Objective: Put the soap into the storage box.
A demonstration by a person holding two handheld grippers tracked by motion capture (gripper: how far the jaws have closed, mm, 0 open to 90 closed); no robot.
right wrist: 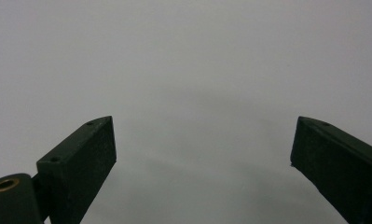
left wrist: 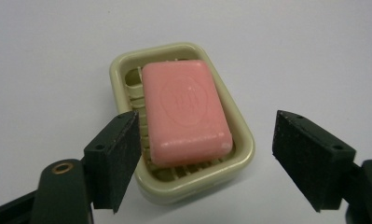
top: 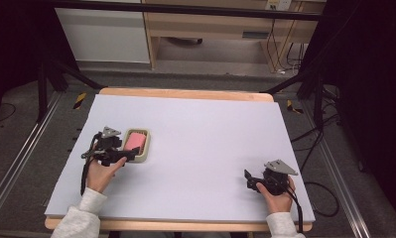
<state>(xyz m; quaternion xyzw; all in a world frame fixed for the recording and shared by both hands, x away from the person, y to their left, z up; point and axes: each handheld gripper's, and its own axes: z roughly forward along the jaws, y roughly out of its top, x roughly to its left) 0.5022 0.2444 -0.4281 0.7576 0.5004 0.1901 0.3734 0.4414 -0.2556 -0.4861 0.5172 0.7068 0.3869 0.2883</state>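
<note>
Nearest the high camera, pale sleeves and two hands come in over the near edge of the table (top: 200, 124), whose white top lies bare across its middle and right. On the left half sits the soap dish (top: 137, 145), well in from every edge, with the pink soap (left wrist: 183, 109) lying flat inside its rim. Just beside its near end, the left gripper (left wrist: 207, 154) has its jaws spread wide, straddling the dish corner. Far off, the right gripper (top: 248, 179) is likewise spread over bare surface.
</note>
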